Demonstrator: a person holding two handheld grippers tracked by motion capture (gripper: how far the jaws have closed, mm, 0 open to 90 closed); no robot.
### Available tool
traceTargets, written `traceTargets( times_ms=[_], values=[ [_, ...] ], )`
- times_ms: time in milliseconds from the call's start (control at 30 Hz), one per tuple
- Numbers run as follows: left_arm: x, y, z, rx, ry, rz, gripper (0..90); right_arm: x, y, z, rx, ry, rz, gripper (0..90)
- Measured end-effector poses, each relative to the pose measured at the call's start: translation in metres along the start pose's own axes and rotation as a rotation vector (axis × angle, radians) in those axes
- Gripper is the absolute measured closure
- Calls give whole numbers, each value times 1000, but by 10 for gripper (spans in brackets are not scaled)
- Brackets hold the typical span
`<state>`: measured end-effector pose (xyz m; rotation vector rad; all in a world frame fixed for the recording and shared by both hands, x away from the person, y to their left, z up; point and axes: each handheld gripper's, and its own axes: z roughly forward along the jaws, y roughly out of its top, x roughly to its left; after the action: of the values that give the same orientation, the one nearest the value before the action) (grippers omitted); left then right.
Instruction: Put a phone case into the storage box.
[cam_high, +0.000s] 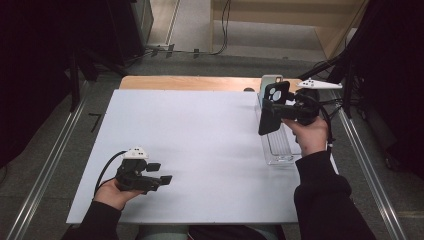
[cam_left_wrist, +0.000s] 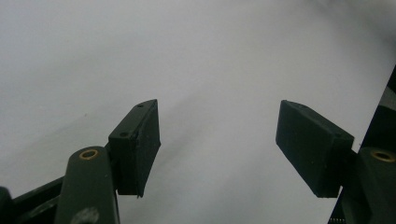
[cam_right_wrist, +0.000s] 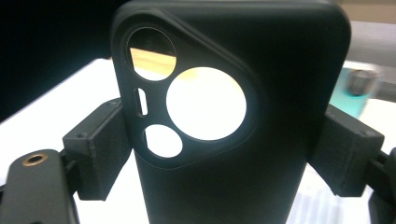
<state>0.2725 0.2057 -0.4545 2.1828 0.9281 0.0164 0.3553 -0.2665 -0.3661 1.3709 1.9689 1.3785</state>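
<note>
The white table top spreads beneath both grippers, with a strip of bare wood along its far edge, beyond the right gripper. A clear plastic tray sits directly below the right gripper, on the table's right side, and a pale teal object stands just behind that gripper at the tray's far end; in the right gripper view it is a blur past the right-hand jaw, so what it is cannot be told. The black phone case stands upright between the jaws of the right gripper, raised above the tray; in the right gripper view the case has both pads pressed against its long sides, and the table shows through its round and slot-shaped camera cutouts. The right hand grips the tool from behind and below. Well apart, over the near left of the table, the left gripper rests low in the left hand, pointing toward the right gripper, its jaws spread with nothing between them; in the left gripper view the gap has just bare white surface behind it.
</note>
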Motion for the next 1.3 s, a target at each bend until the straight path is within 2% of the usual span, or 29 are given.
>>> traceTargets(
  times_ms=[167,300,367,500,600,700,767,900,1033,1167,1200,1267,1300],
  values=[
    [1,0,-1,-10,6,-7,305,-20,6,10,-26,-88,36,132],
    [2,0,-2,-12,7,-7,304,-38,7,26,-34,-165,69,132],
    [2,-1,-2,-11,8,-7,305,-47,6,36,-29,-176,103,132],
    [2,0,-2,-16,1,-13,304,-59,3,55,-26,-248,91,132],
    [3,0,0,-11,-5,-15,305,-67,2,69,-25,-265,115,131],
    [3,1,2,-9,-10,-17,305,-74,1,84,-12,-306,107,130],
    [3,1,2,-7,-11,-11,305,-78,1,93,-5,-313,121,129],
    [5,1,2,-7,-13,-19,305,-79,1,106,24,-339,105,127],
    [4,1,3,-6,-11,-14,305,-81,-4,118,59,-313,122,123],
    [5,1,2,-8,-13,-16,305,-77,-8,124,78,-320,93,115],
    [5,1,1,-9,-13,-17,305,-76,-8,125,80,-328,92,102],
    [5,1,1,-10,-10,-17,305,-77,-7,124,71,-306,110,66],
    [5,1,1,-13,-9,-18,305,-78,-7,124,70,-299,114,0]
  ],
)
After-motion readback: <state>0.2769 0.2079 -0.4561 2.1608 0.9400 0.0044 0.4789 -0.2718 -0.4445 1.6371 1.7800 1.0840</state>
